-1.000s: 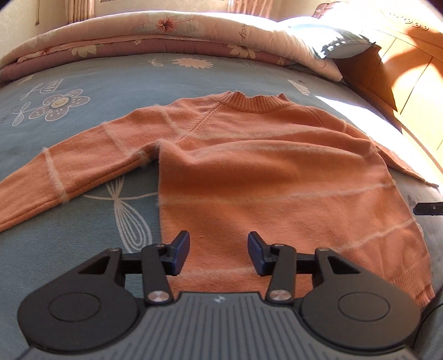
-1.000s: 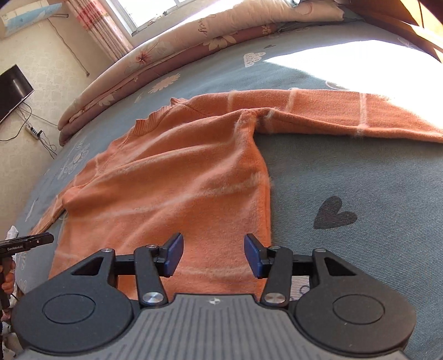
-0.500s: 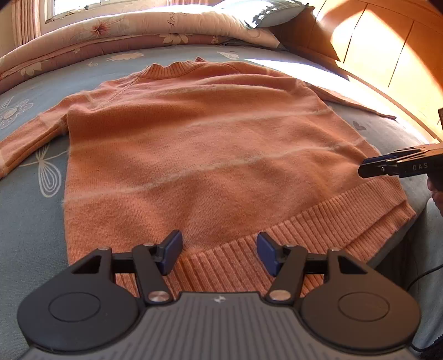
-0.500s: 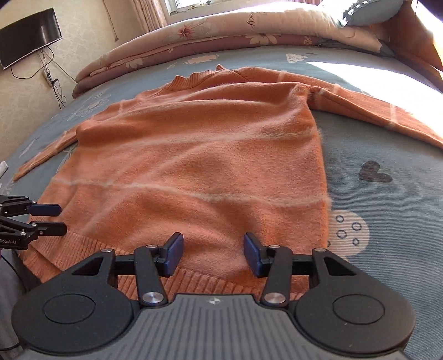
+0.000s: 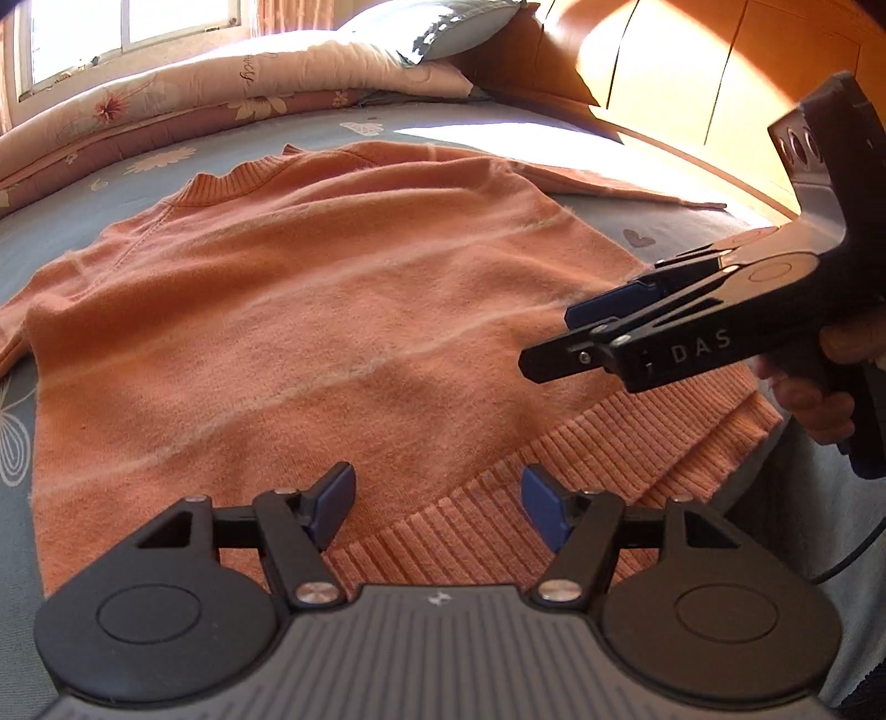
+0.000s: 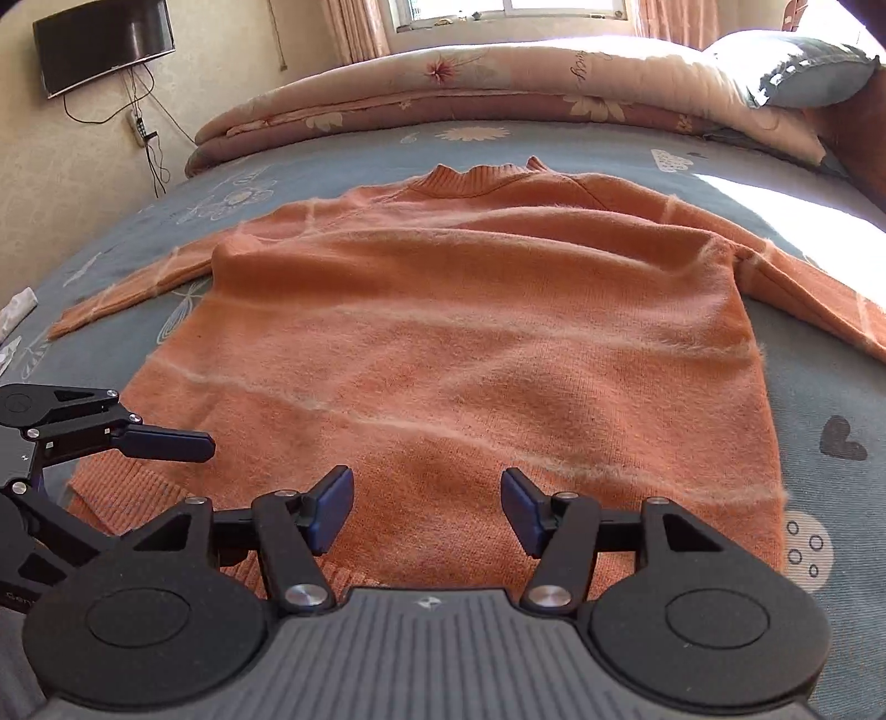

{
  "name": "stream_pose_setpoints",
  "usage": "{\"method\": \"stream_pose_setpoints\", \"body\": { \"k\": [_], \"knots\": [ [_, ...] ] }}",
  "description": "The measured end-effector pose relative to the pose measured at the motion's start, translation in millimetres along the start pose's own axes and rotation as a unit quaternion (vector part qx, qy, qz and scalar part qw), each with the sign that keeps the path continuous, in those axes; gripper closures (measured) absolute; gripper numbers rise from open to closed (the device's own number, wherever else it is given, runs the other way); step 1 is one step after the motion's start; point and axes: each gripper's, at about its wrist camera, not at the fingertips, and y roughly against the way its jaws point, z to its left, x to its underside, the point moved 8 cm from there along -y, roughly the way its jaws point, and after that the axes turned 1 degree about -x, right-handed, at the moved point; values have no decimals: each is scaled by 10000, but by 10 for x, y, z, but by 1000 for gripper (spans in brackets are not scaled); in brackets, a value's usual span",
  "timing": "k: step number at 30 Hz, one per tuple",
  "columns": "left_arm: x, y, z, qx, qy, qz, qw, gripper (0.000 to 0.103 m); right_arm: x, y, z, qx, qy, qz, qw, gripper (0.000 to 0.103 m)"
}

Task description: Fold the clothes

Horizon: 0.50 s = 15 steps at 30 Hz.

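An orange knit sweater (image 5: 310, 310) with pale stripes lies flat on the blue bed, collar at the far end, sleeves spread out to both sides; it also shows in the right wrist view (image 6: 470, 343). My left gripper (image 5: 437, 507) is open and empty, just above the ribbed hem (image 5: 554, 487). My right gripper (image 6: 426, 509) is open and empty over the hem area. The right gripper also shows in the left wrist view (image 5: 559, 338), held by a hand at the right, above the sweater's lower right side. The left gripper shows at the left of the right wrist view (image 6: 166, 443).
The blue patterned bedsheet (image 6: 830, 421) surrounds the sweater. A rolled floral quilt (image 6: 498, 83) and a grey pillow (image 6: 803, 72) lie at the far end. A wooden headboard or cabinet (image 5: 692, 83) stands at the right. A TV (image 6: 99, 41) hangs on the wall.
Both grippers have drawn back toward the hem end of the sweater and come closer to each other. Both stay open and empty. The sweater has not moved.
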Motion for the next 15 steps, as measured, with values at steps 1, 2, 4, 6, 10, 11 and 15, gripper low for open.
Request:
{"method": "stream_pose_setpoints", "body": {
  "k": [1, 2, 4, 6, 10, 11, 15],
  "knots": [
    [60, 11, -22, 1, 9, 27, 10000, 36, 61, -37, -35, 187, 54, 75, 9998, 39],
    [119, 23, -43, 2, 18, 53, 10000, 32, 124, 4, -63, 245, 132, 51, 9996, 39],
    [186, 84, -53, 28, 27, 85, 10000, 29, 249, 88, -122, 364, 282, 4, 9989, 38],
    [232, 161, -49, 64, 34, 108, 9999, 27, 355, 208, -220, 436, 199, -8, 9989, 36],
    [291, 308, -30, 100, 45, 118, 9999, 27, 391, 376, -316, 362, -179, -16, 9992, 35],
    [239, 333, 2, 29, 44, 40, 10000, 26, 357, 402, -308, 307, -265, -31, 9992, 35],
    [205, 360, 109, -171, 124, 3, 9998, 26, -16, 347, 42, -423, -15, -496, 9979, 34]
  ]
}}
